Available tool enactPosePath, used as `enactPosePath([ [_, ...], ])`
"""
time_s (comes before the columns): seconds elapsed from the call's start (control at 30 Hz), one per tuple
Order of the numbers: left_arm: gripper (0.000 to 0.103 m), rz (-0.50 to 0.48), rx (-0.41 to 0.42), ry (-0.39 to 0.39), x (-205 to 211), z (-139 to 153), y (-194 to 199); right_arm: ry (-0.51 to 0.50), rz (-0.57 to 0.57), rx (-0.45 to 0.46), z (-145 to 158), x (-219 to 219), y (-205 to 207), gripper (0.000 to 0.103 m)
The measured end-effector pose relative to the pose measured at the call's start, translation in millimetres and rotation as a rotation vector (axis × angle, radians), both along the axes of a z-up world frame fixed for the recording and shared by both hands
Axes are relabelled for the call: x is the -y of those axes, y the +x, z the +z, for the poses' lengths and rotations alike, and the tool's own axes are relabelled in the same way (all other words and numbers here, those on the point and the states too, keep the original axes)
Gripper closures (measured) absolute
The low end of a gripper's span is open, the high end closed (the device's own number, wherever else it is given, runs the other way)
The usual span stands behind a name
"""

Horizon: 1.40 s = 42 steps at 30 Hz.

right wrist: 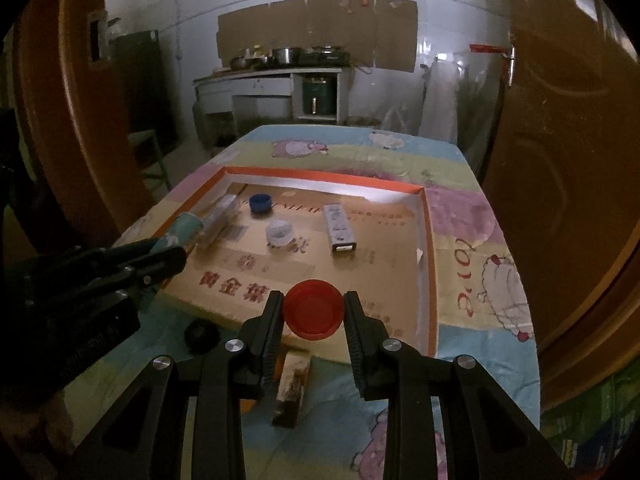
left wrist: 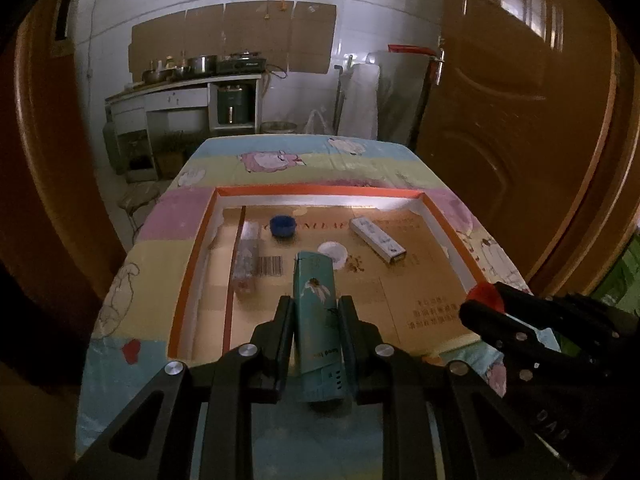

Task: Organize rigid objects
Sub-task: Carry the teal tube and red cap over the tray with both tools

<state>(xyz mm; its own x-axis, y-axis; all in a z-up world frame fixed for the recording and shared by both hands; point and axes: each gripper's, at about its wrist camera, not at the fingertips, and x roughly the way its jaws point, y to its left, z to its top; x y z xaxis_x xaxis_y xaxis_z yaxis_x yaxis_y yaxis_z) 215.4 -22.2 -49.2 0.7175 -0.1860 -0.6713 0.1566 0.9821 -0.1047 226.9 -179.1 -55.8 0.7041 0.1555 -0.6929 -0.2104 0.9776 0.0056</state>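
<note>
With a blue cap [left wrist: 283, 226], white cap [left wrist: 333, 253], white box [left wrist: 377, 240] and clear tube [left wrist: 245, 264] already in the tray [left wrist: 320, 190], the left gripper [left wrist: 315, 322] clamps a teal box [left wrist: 316, 312] and the right gripper [right wrist: 313, 314] a red cap [right wrist: 313, 309] over its near edge, while a black knob [right wrist: 202, 336] and small box [right wrist: 292, 388] wait on the tabletop [right wrist: 472, 236].

A table under a cartoon-print cloth [right wrist: 460, 216] carries an orange-rimmed tray [right wrist: 430, 240], a black cap [right wrist: 202, 336] and a small box [right wrist: 292, 390].
</note>
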Motion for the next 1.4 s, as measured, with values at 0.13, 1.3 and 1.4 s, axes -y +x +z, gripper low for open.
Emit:
enactPosePath([
  [0.13, 0.080, 0.001, -0.008, 0.001, 1, 0, 12, 0.001, -0.010, -0.001, 0, 5, 12, 0.072],
  [1.3, 0.080, 0.016, -0.129, 0.004, 6, -45, 92, 0.001, -0.041, -0.089, -41, 22, 90, 0.072],
  [1.4, 0.080, 0.014, -0.137, 0.008, 8, -48, 96, 0.002, -0.044, -0.100, -46, 24, 94, 0.072],
])
